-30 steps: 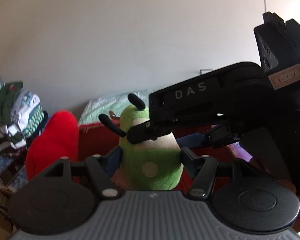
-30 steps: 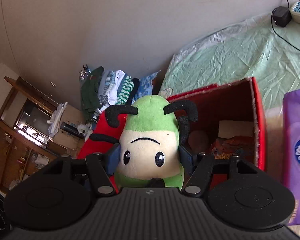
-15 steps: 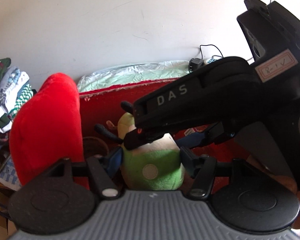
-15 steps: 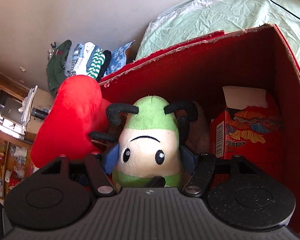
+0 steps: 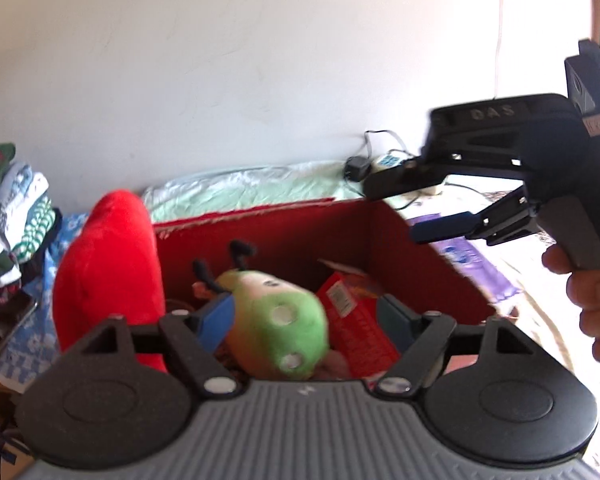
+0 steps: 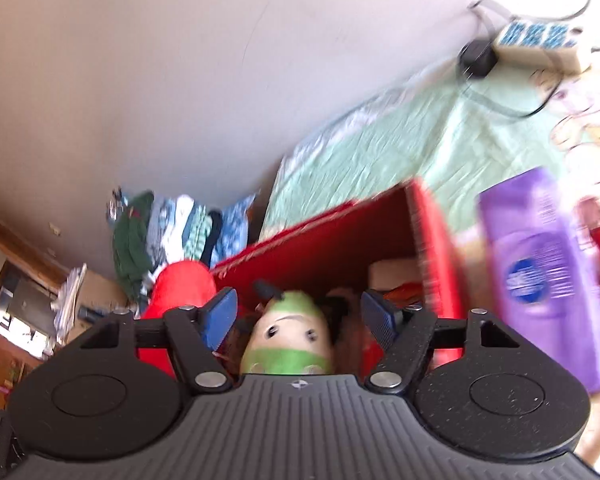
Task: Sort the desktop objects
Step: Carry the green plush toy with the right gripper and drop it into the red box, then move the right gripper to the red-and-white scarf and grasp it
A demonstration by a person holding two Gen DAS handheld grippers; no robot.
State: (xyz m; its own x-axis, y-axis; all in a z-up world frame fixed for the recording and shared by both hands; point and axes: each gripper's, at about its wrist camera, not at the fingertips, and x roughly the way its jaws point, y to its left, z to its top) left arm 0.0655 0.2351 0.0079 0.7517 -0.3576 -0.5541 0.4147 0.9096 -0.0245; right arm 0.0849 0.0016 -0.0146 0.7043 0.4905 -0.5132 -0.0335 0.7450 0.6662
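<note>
Against a plain pale wall, the green-and-cream plush bug toy (image 5: 274, 322) lies tipped inside the red cardboard box (image 5: 440, 264), directly ahead of the left gripper (image 5: 306, 320), whose jaws have just opened off it, while the right gripper (image 6: 298, 316), nothing held, stands open above it.

A pale green sheet (image 6: 384, 148) covers the surface by a plain white wall (image 5: 220, 60). A white power strip (image 6: 540, 44) lies at the sheet's far right end with a black plug (image 6: 476, 58) beside it. Left of the sheet stands a stack of folded clothes (image 6: 172, 236).
</note>
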